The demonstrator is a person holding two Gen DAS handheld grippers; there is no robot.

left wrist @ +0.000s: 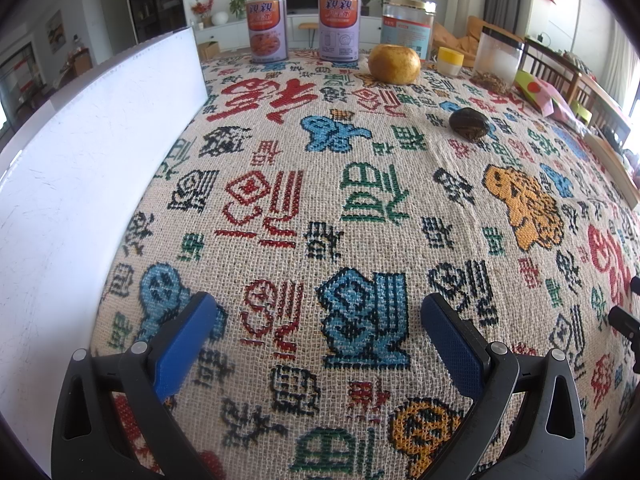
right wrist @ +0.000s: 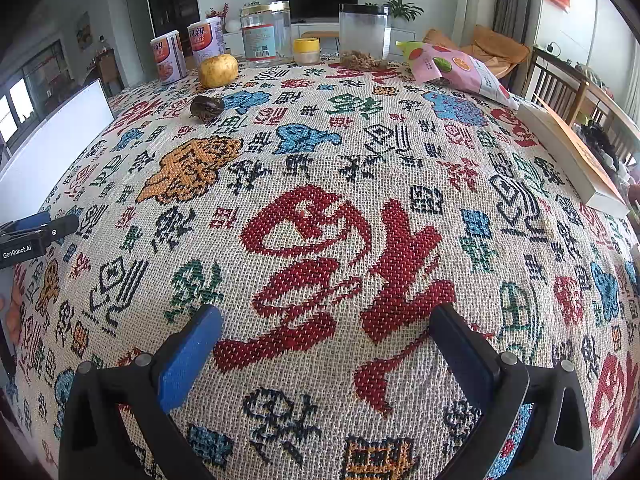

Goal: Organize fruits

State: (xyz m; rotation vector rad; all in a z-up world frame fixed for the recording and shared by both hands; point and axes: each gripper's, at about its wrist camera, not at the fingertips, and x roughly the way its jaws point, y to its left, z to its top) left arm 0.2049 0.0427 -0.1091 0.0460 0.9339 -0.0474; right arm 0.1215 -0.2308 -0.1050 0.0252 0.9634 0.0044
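A yellow-orange round fruit (left wrist: 394,63) sits far back on the patterned tablecloth; it also shows in the right wrist view (right wrist: 218,70). A small dark brown fruit (left wrist: 468,124) lies nearer, right of centre; in the right wrist view (right wrist: 207,108) it lies at the far left. A white flat box (left wrist: 76,184) stands along the table's left side and also shows in the right wrist view (right wrist: 52,152). My left gripper (left wrist: 316,312) is open and empty above the cloth. My right gripper (right wrist: 326,324) is open and empty above the cloth. The left gripper's side shows at the right wrist view's left edge (right wrist: 36,232).
Two cans (left wrist: 267,28) (left wrist: 339,26), a clear jar (left wrist: 408,26), a small yellow-lidded pot (left wrist: 450,61) and a black-lidded container (left wrist: 500,58) line the far edge. A pink snack bag (right wrist: 460,68) and a book (right wrist: 572,156) lie at the right.
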